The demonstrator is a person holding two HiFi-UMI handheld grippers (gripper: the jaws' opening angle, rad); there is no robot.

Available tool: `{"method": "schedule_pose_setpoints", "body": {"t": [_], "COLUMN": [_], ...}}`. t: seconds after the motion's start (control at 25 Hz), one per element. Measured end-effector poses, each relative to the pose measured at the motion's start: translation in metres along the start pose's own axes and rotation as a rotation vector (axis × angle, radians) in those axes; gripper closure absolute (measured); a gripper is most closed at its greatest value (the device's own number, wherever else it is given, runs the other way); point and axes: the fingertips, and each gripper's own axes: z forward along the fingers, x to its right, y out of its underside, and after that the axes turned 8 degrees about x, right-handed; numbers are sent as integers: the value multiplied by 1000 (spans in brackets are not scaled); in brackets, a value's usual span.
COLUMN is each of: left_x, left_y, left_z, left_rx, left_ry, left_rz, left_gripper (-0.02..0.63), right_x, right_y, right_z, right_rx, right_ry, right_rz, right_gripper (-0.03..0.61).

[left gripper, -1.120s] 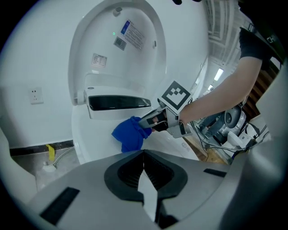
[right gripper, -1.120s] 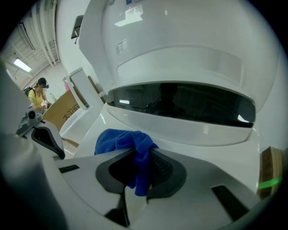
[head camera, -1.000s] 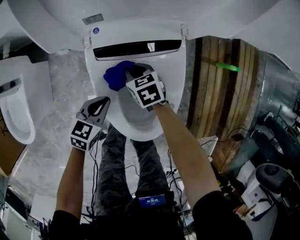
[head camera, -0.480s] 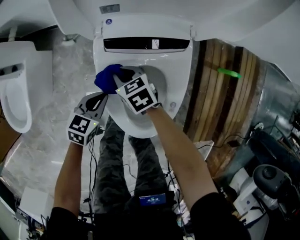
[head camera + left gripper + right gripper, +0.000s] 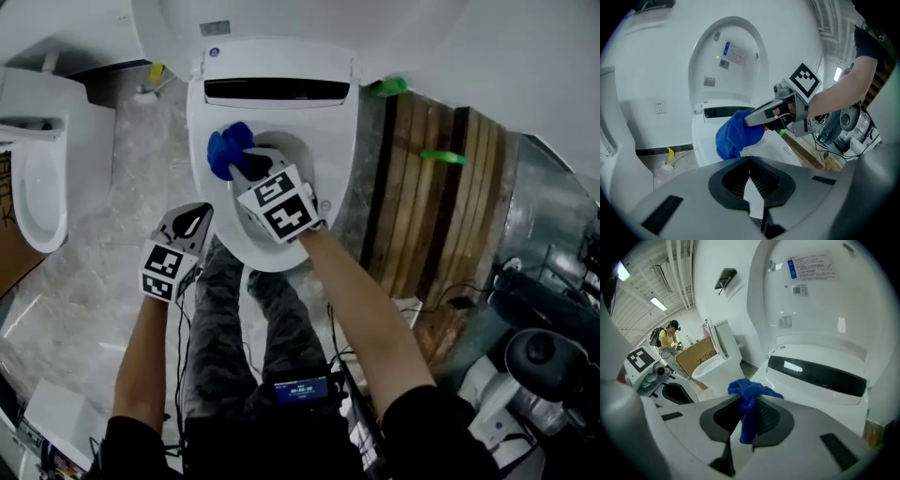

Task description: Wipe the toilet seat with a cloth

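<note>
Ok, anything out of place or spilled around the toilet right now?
Nothing stands out. The toilet seat looks undamaged, with no spill on it. The blue cloth is bunched in the right tool over the seat; the left tool is shut and empty beside the bowl.

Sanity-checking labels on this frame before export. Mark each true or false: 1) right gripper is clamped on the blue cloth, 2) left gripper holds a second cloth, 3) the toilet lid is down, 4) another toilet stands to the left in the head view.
1) The right gripper is clamped on the blue cloth. True.
2) The left gripper holds a second cloth. False: its jaws are together with nothing between them.
3) The toilet lid is down. False: it stands raised, leaving the toilet seat exposed.
4) A second toilet stands to the left in the head view. True.
</note>
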Motion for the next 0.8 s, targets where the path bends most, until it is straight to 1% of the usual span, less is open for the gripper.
{"method": "schedule_pose_setpoints", "body": {"t": [0.16,0.32,0.48,0.56,0.68,0.8], "left_x": [35,52,90,98,109,129], "left_y": [-40,-105,-146,-174,-214,-235], "left_z": [-17,-33,-76,-91,-115,-144], "left_rx": [48,131,149,170,207,212], "left_ry": [-2,-19,-20,-16,-23,-26], "left_rz": [31,85,95,127,178,202], "left_gripper": [601,601,602,601,601,601], "right_x": [-2,7,-23,-29,-37,-55], "right_y": [-18,-52,-73,-95,-128,-146], "right_z": [-62,-122,-192,-217,-251,-286], "right_rx": [33,95,113,145,195,222], "right_ry": [47,114,127,144,168,183], "right_rz": [18,5,39,49,30,4], "right_gripper": [511,511,511,511,511,511]}}
